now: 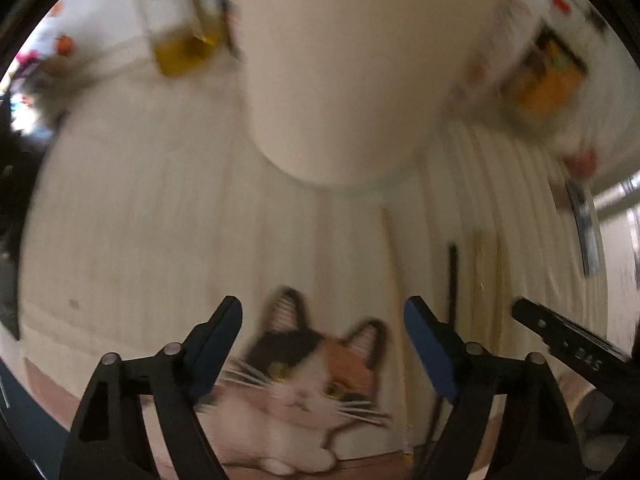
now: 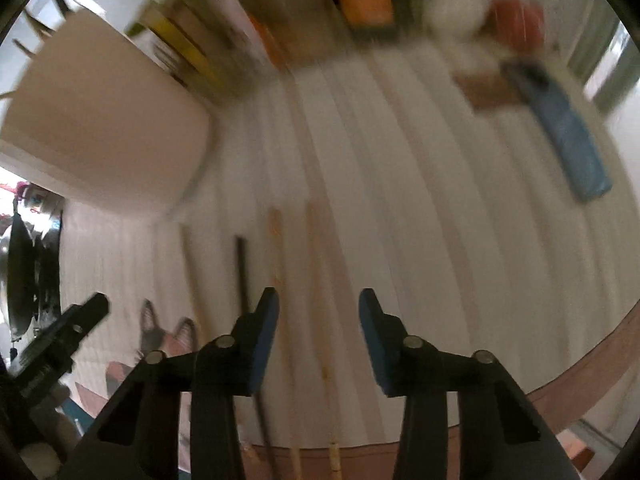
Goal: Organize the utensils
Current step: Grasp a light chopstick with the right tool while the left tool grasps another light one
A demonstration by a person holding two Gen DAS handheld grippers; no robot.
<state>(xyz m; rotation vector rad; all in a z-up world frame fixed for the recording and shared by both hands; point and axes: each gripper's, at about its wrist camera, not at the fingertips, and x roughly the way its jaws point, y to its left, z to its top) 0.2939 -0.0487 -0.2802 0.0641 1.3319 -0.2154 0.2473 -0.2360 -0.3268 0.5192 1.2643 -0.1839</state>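
Observation:
Several chopsticks lie side by side on a white ribbed mat (image 2: 420,240): pale wooden ones (image 2: 318,264) and a black one (image 2: 241,268). In the left wrist view they sit to the right, with a wooden chopstick (image 1: 389,256) and the black chopstick (image 1: 452,276). A tall cream holder (image 1: 340,80) stands on the mat, and it appears again as the cream holder (image 2: 100,128) at the left of the right wrist view. My left gripper (image 1: 324,308) hangs open over a cat picture (image 1: 308,376). My right gripper (image 2: 319,296) is open just above the wooden chopsticks, one of which runs between its fingers.
A glass bottle of yellow liquid (image 1: 188,48) and an orange box (image 1: 548,76) stand behind the mat. A blue flat object (image 2: 564,132) lies at the mat's far right. The brown table edge (image 2: 580,384) curves past near right. Everything is motion-blurred.

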